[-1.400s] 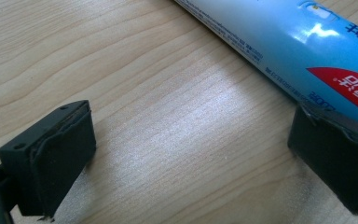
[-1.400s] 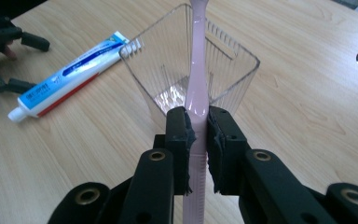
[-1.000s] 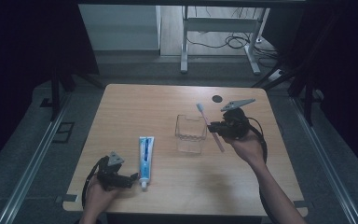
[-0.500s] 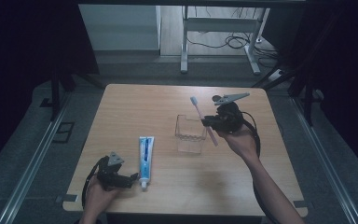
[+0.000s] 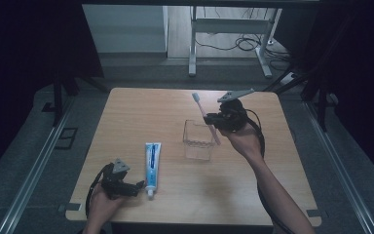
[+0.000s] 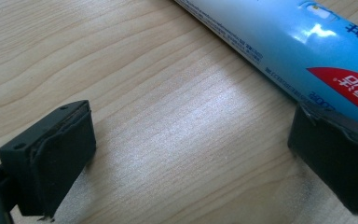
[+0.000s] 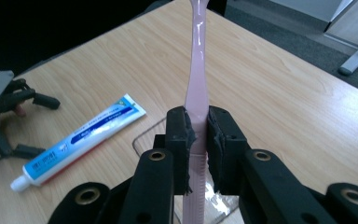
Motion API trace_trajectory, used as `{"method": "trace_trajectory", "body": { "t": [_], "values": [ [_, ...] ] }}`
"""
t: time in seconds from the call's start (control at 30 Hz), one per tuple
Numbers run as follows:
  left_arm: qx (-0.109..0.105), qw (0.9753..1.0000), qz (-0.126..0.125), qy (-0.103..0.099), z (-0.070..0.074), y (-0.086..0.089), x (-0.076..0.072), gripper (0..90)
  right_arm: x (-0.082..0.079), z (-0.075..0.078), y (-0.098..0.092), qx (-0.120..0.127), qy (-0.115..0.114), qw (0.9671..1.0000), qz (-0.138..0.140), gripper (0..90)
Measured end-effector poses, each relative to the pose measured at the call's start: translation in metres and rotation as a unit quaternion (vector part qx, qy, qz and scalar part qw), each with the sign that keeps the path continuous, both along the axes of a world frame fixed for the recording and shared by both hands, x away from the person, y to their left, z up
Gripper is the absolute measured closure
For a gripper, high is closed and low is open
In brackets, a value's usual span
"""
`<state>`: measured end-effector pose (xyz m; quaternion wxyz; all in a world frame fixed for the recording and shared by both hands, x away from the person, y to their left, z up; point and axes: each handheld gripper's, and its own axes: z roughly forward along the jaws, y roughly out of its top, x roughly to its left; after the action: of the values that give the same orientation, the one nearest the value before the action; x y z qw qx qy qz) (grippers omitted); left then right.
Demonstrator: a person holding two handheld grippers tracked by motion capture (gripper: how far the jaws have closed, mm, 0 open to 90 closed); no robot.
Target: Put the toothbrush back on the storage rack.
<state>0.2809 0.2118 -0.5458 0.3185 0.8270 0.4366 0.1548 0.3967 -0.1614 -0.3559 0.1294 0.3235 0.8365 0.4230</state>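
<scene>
Pink toothbrush [image 7: 198,84] is clamped mid-handle between the two black fingers of the right gripper [image 7: 197,140], which press on it from both sides. In the high view the toothbrush [image 5: 205,117] is held in the air, tilted, head up and toward the far side, lower end over the near right edge of the clear square container [image 5: 197,140]. Container stands near the middle of the wooden worktop [image 5: 141,107]. Right gripper [image 5: 220,120] is raised just right of the container. Blue-and-white toothpaste tube [image 5: 151,161] lies flat left of the container, cap toward the person. Left gripper [image 5: 137,186] rests on the worktop just beside the tube's cap end, fingers [image 6: 51,154] spread wide, nothing between them; the tube [image 6: 298,51] runs past the right-hand finger.
</scene>
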Motion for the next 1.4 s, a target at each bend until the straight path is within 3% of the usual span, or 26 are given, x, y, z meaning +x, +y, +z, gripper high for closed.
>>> {"method": "trace_trajectory", "body": {
  "t": [0.43,1.4],
  "values": [
    [0.000,1.0000,0.000,0.000,0.000,0.000,0.000,0.8,0.014,-0.008,0.016,0.006,-0.006,0.9999,-0.011,78.4],
    [0.000,1.0000,-0.001,0.001,0.000,0.000,0.000,0.8,0.023,-0.061,0.032,-0.008,-0.003,0.9999,-0.014,78.4]
  ]
}}
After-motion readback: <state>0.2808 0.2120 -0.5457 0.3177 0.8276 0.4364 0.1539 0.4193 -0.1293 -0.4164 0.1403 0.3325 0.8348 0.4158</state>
